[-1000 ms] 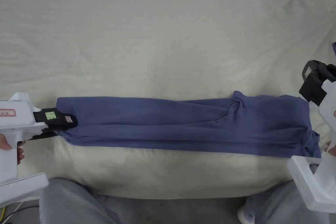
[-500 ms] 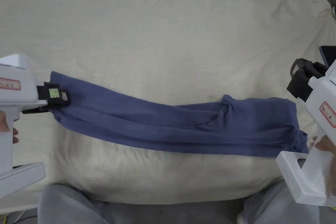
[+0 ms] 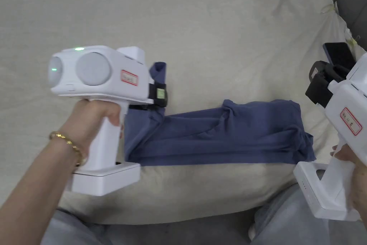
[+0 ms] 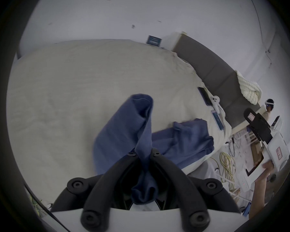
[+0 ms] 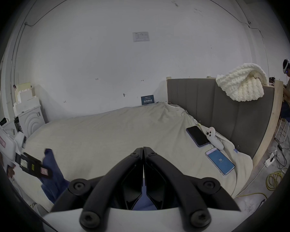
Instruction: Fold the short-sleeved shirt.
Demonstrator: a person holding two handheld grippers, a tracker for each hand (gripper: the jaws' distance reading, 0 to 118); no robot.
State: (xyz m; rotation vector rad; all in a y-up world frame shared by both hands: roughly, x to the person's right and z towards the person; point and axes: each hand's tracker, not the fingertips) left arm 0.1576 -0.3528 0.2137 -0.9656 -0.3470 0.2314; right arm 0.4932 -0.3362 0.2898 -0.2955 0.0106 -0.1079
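The blue short-sleeved shirt (image 3: pixel 229 132) lies as a long narrow strip near the front edge of the cream bed (image 3: pixel 186 23). My left gripper (image 3: pixel 160 94) is shut on the shirt's left end and holds it lifted over the strip, the cloth hanging down from its jaws. In the left gripper view the blue cloth (image 4: pixel 124 131) runs up between the closed jaws of that gripper (image 4: pixel 143 153). My right gripper (image 3: pixel 317 86) hovers above and right of the shirt's right end, off the cloth. In the right gripper view the right gripper (image 5: pixel 143 147) has its jaws together with nothing between them.
Two phones (image 5: pixel 197 136) (image 5: pixel 220 161) and a white controller (image 5: pixel 213 137) lie on the bed at the right. A grey headboard (image 5: pixel 224 105) with a white knit blanket (image 5: pixel 241 86) stands beyond. The person's knees (image 3: pixel 294 213) are at the bed's front edge. Yellow cables (image 5: pixel 273 179) lie on the floor.
My left gripper has carried the shirt's left end up and far to the right, over the strip. The right gripper has stayed near the right end. The camera has shifted.
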